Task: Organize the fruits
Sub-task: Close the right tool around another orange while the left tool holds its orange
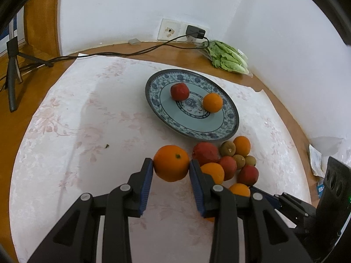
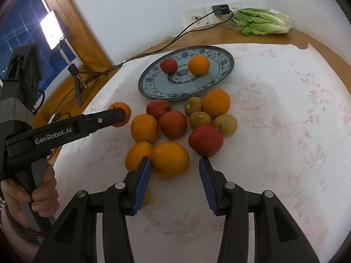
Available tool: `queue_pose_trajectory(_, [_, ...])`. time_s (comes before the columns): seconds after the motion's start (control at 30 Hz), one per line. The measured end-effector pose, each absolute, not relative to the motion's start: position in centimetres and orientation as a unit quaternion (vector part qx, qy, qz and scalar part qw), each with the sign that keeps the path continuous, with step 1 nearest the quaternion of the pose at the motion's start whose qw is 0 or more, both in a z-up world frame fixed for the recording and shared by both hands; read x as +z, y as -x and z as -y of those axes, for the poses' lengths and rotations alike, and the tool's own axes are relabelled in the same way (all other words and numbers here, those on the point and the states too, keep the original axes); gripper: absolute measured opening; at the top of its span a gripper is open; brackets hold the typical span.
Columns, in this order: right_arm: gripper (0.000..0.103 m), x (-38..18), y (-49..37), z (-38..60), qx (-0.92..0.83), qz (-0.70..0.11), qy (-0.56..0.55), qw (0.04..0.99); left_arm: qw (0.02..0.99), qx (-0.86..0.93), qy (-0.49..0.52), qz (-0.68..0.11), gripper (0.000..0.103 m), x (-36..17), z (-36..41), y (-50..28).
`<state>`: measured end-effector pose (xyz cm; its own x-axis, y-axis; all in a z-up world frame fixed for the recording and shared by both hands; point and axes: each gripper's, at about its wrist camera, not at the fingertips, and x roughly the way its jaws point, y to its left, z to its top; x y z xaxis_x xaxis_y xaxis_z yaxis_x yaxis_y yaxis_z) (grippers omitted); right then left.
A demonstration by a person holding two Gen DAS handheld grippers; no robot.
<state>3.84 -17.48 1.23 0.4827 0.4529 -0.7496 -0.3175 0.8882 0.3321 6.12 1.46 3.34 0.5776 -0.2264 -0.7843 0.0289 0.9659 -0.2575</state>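
White walls meet in a corner behind my desk [image 1: 65, 131], which wears a pale flowered cloth, with a tripod [image 1: 12, 72] off its left edge.

On the left, my left gripper [image 1: 171, 164] is clamped on an orange [image 1: 171, 163], both blue pads against its sides, the fruit apparently lifted just clear of the cloth. The plate [image 1: 228, 122] lies ahead and to the right of that orange, a short carry over bare cloth, and this hand is the nearer one to it.

The plate holds two fruits: one red [image 1: 179, 91], one orange [image 1: 212, 102].

Right of the left gripper sits the pile [image 2: 182, 127]. From the right wrist view I count four oranges, three red fruits and three small brown ones (a sliver of orange behind the left pad may be a fifth, I can't tell).

My right gripper [image 2: 175, 166] stands open and empty, with one orange [image 2: 170, 159] just ahead between its pads, touching the left one at most; a red fruit [image 2: 205, 140] sits by the right fingertip.

Lettuce [image 1: 228, 58] lies in the far right corner.
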Motion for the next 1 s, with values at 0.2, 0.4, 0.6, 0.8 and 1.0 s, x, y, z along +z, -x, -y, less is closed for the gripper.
queue_pose_trajectory(0.2, [0.047,1.2,-4.1,17.3,0.217,-0.452,-0.073,0.862,0.883,-0.08,0.109,-0.451,0.036,3.7,-1.4,-6.0])
queue_pose_trajectory(0.4, [0.047,1.3,-4.5,17.1,0.212,-0.447,-0.075,0.866,0.883,-0.082,0.112,-0.448,0.036,3.8,-1.5,-5.7])
queue_pose_trajectory(0.6, [0.046,1.3,-4.8,17.2,0.215,-0.445,-0.08,0.866,0.884,-0.078,0.116,-0.447,0.036,4.0,-1.7,-5.6])
queue_pose_trajectory(0.8, [0.036,1.5,-4.5,16.9,0.223,-0.439,-0.075,0.867,0.885,-0.076,0.118,-0.444,0.036,4.2,-1.9,-5.5])
queue_pose_trajectory(1.0, [0.036,1.6,-4.2,17.1,0.224,-0.438,-0.077,0.867,0.887,-0.076,0.117,-0.441,0.036,4.5,-1.9,-5.4])
